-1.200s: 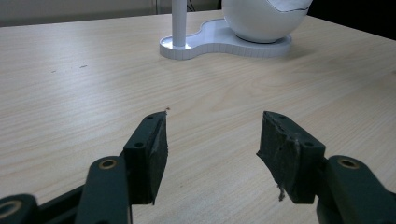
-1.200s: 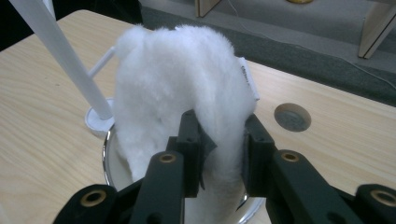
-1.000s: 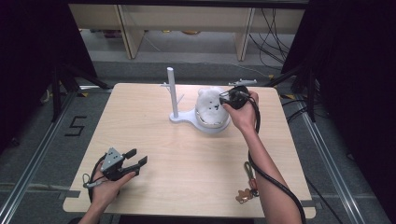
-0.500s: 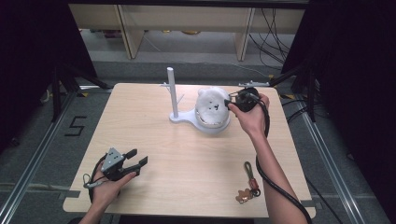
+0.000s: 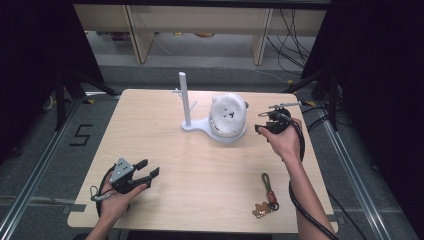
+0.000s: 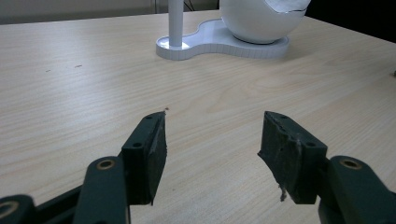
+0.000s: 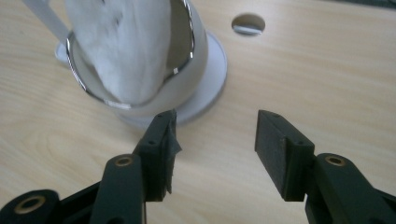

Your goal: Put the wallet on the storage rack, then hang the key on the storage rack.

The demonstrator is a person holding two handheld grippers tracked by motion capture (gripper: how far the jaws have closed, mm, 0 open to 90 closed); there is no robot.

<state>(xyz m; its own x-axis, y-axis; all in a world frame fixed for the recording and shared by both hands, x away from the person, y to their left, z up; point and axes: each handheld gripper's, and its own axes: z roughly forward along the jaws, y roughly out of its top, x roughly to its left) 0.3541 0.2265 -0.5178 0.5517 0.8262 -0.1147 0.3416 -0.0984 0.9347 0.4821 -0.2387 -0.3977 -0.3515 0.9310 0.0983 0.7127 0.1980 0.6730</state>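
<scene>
At the near left edge of the table (image 5: pixel 165 210) the left gripper (image 5: pixel 148 169) rests in the person's left hand (image 5: pixel 116 199), its jaws spread wide with bare wood between them; the left gripper view shows both dark pads (image 6: pixel 152 151) parted over the tabletop and holding nothing; ahead of them in that view stand the base of the white stand (image 6: pixel 219 43) and the foot of its post. Near the front right corner lies a keychain (image 5: pixel 266 197), a green strap with a small brown charm at its end, just beside the person's right forearm. Farther back on the right, the right hand (image 5: pixel 284 142) holds the right gripper (image 5: pixel 259 123) just to the right of the stand, clear of it; its jaws have just been opening and now stand apart with nothing between them; the right gripper view shows the pads over bare wood, the left pad (image 7: pixel 163 149) just short of the stand's round foot. In the stand's bowl sits a white plush toy (image 5: pixel 227 111), its dotted face turned towards the person; the toy fills the bowl and rises above its rim (image 7: pixel 184 44). To the left on the same base the thin post (image 5: pixel 184 97) stands upright.
</scene>
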